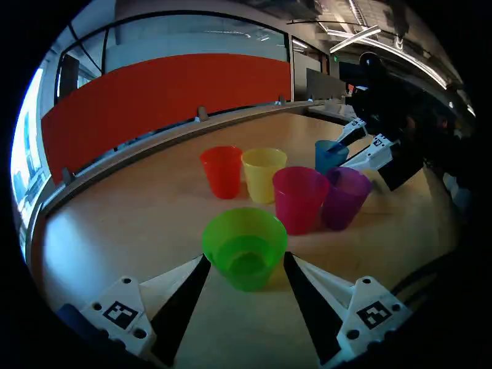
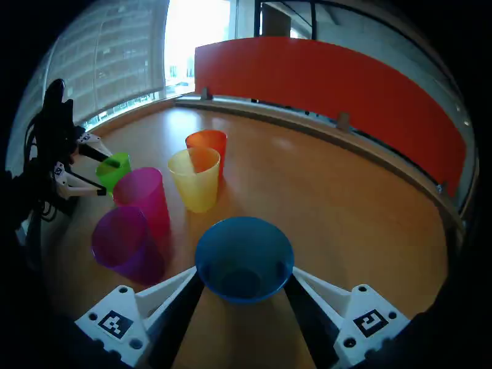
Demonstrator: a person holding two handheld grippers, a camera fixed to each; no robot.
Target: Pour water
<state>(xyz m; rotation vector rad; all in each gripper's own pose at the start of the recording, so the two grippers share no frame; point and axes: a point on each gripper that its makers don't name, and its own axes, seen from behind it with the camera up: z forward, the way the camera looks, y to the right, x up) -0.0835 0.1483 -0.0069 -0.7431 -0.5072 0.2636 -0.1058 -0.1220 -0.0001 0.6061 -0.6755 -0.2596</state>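
Clamping the green cup (image 1: 245, 237) between both fingers, the left gripper (image 1: 246, 263) keeps it upright; whether it rests on the wooden table (image 1: 123, 227) is unclear. A pink cup (image 1: 300, 197), purple cup (image 1: 344, 198), yellow cup (image 1: 263, 173) and orange cup (image 1: 221, 170) crowd just beyond. Farther off, the right gripper (image 2: 244, 277) squeezes the blue cup (image 2: 244, 252). Water is hard to make out.

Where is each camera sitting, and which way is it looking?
Left gripper view: rides the left hand-held gripper, looks along its fingers at the green cup between them, facing the right hand-held gripper.
Right gripper view: rides the right one, looks at the blue cup between its fingers, facing the left one.
Shared: the table and the yellow cup.
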